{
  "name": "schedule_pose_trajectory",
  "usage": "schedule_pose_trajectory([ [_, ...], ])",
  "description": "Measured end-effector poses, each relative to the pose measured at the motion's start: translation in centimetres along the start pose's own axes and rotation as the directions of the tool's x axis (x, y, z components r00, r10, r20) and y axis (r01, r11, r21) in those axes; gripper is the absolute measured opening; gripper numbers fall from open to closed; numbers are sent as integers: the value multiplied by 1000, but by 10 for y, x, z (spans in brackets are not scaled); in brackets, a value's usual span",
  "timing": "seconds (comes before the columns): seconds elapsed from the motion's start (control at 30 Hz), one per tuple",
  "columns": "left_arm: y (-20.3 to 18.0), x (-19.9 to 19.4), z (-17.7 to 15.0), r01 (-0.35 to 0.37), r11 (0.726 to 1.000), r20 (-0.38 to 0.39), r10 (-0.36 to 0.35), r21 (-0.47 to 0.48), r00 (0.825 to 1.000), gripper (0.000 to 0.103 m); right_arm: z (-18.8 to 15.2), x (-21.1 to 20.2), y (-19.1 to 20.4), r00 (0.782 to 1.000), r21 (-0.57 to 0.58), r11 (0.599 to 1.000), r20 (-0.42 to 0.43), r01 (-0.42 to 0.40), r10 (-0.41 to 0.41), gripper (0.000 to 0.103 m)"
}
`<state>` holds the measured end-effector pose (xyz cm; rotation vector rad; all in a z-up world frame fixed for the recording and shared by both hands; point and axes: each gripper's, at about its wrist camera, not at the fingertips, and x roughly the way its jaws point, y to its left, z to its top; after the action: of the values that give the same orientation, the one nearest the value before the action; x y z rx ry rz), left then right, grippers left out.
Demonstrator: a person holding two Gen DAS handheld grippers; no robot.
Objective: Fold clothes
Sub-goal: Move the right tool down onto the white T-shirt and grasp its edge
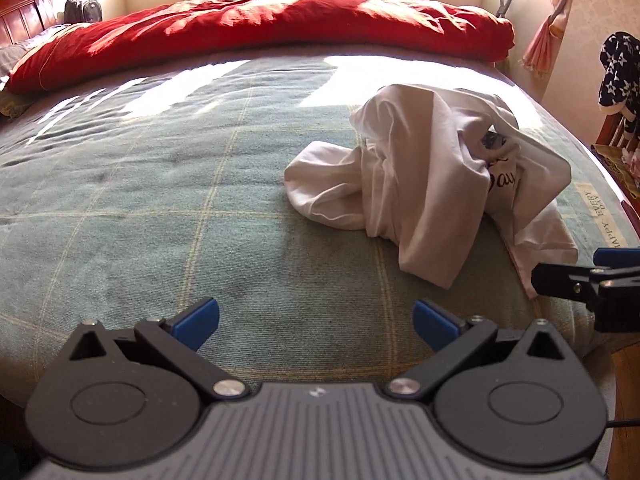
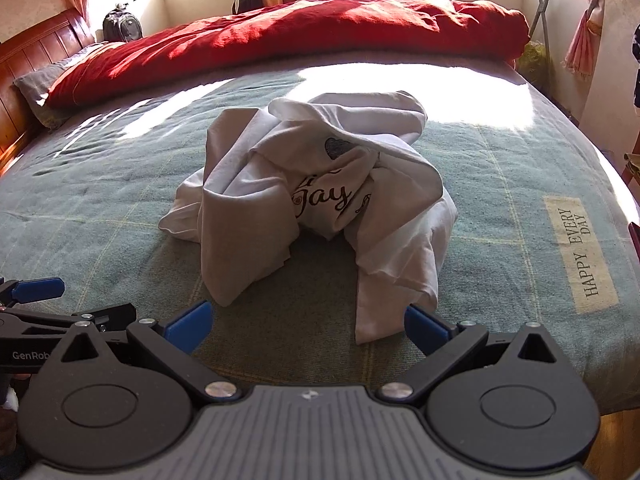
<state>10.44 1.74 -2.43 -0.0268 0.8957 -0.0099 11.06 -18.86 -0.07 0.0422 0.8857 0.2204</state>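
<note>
— Hand-held gripper on the left point(image 1: 316, 322): how is it seen?
— It is held low over the near edge of the bed point(image 1: 160, 184), its blue-padded fingers point(image 1: 198, 320) spread wide, with nothing between them.

— And where is the white T-shirt point(image 1: 432, 184) found relative to it?
— It is seen ahead and off to the right, crumpled in a heap on the green checked bedcover point(image 1: 120, 208), apart from the fingers.

— How is the right hand-held gripper point(image 2: 308, 326) placed?
— It is also held at the near edge of the bed, fingers spread, nothing gripped. The T-shirt point(image 2: 312, 200) is centred straight ahead of it. One hanging fold point(image 2: 384, 300) is seen just ahead of the right finger; whether it is touched cannot be told.

— What can be read on the garment?
— Black script ending in "ay" and a dark heart print are shown in the right wrist view.

— Is anything else noted?
— A red duvet point(image 2: 288, 36) is bunched along the far side of the bed, and a label point(image 2: 580, 252) reading "HAPPY EVERY DAY" is sewn on the cover to the right of the shirt.
</note>
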Motion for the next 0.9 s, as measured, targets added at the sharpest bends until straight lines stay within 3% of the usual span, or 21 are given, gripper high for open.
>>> schedule_pose_trajectory([
  [0.4,1,25,34,20,1000,-2,-19,5,1000,102,37,27,-6,1000,-13,1000,-16,26,-27,103],
  [0.7,12,48,43,21,999,-36,-22,-23,999,102,92,39,-18,991,-89,987,48,131,-127,103],
  [0.9,18,62,48,21,999,-52,-23,-39,998,102,116,83,-26,979,-143,969,0,203,-205,103],
])
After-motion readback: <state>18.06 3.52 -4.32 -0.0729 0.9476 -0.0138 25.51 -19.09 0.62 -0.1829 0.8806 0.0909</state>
